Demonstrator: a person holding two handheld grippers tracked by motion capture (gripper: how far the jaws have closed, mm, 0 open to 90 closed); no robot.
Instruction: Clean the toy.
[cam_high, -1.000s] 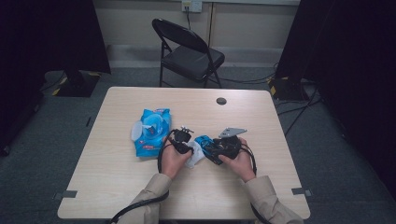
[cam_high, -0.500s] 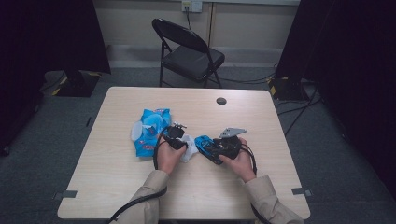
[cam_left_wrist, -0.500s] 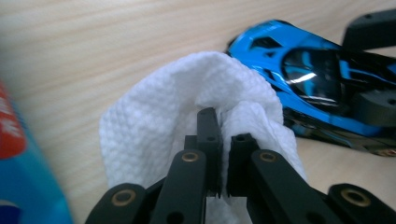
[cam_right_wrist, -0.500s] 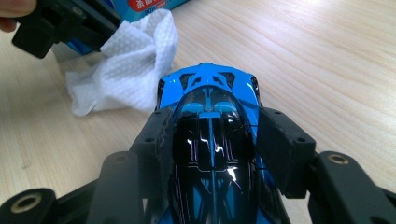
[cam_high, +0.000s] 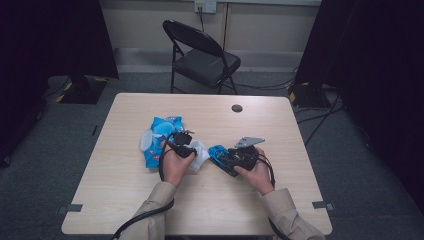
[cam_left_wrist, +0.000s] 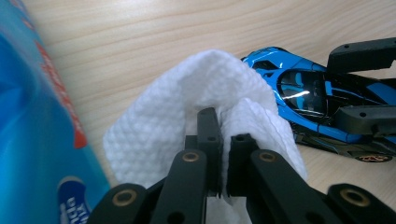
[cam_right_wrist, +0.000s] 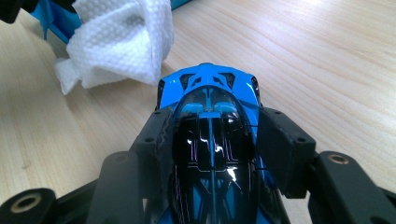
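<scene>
Since a second ago we have drawn our left hand (cam_high: 175, 162) back toward the blue wipes packet (cam_high: 159, 140), and the gap between the white wipe (cam_left_wrist: 187, 121) and the toy car (cam_right_wrist: 212, 140) has opened, so the two are now near but apart. We read this as a pause between wiping strokes (or a fresh grip on the cloth), with the cleaning of the car still unfinished.

Counting from largest to smallest: one table (cam_high: 125, 200), one folding chair (cam_high: 202, 55) behind it, one wipes packet, one blue and black car, one wipe, and one small dark disc (cam_high: 237, 108) near the far edge.

Our left gripper (cam_left_wrist: 224, 140) has its jaws pinched narrow on a fold of the wipe. Our right gripper (cam_right_wrist: 212, 135) clamps the car across its cabin, holding it at the table's middle, nose toward the wipe.
</scene>
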